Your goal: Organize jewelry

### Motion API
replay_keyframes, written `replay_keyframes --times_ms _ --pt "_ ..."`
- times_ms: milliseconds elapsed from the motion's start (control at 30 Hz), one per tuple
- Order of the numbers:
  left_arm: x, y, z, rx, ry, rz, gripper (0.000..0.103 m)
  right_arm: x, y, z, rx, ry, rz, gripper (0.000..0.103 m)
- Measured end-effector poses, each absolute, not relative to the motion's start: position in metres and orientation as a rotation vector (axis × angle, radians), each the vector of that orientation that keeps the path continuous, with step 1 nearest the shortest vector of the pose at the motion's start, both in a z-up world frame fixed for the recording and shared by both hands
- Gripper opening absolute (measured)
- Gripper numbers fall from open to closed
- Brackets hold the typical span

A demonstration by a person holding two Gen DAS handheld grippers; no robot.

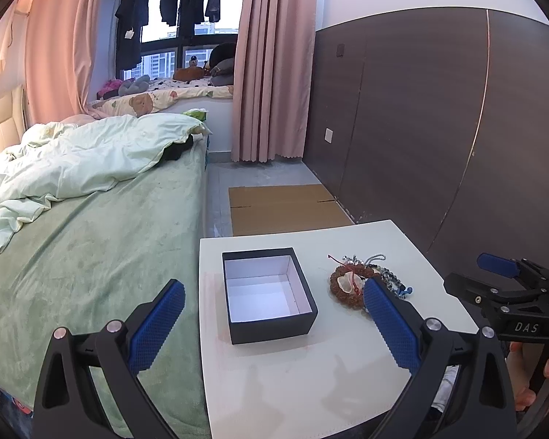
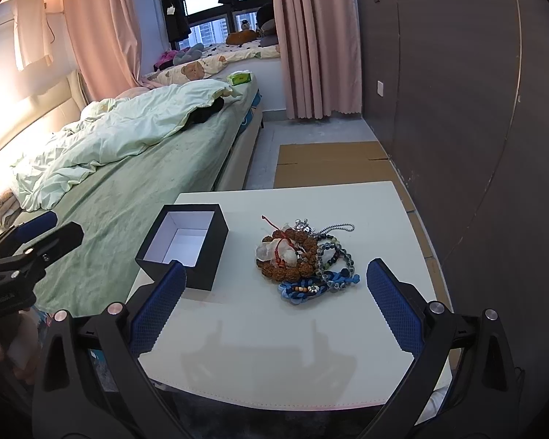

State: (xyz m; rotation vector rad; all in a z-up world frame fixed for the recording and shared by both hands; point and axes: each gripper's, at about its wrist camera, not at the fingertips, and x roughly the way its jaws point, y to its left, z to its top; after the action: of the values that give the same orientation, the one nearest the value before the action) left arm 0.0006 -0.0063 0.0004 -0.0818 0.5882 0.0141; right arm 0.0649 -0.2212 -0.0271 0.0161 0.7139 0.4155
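Observation:
A pile of jewelry (image 2: 305,258) lies on the white table (image 2: 274,347): a brown bead bracelet, dark bead bracelets, a blue braided cord, a silver chain. It also shows in the left wrist view (image 1: 351,280). An open black box (image 2: 185,245) with a white inside stands left of the pile; it looks empty (image 1: 269,294). My left gripper (image 1: 274,285) is open above the box. My right gripper (image 2: 276,272) is open, near the front of the pile. Neither holds anything.
A bed (image 1: 91,226) with green cover and rumpled duvet lies to the left of the table. Flat cardboard (image 2: 329,164) lies on the floor behind the table. A dark wall panel (image 2: 457,109) runs along the right. The right gripper shows at the left view's edge (image 1: 508,285).

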Motion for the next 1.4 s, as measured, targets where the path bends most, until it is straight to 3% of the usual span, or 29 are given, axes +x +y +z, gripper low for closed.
replay_keyframes --times_ms 1400 --pt "0.031 -0.01 0.0 -0.106 0.6 -0.005 0.095 0.096 -0.235 -0.031 0.119 0.758 0.374 0.099"
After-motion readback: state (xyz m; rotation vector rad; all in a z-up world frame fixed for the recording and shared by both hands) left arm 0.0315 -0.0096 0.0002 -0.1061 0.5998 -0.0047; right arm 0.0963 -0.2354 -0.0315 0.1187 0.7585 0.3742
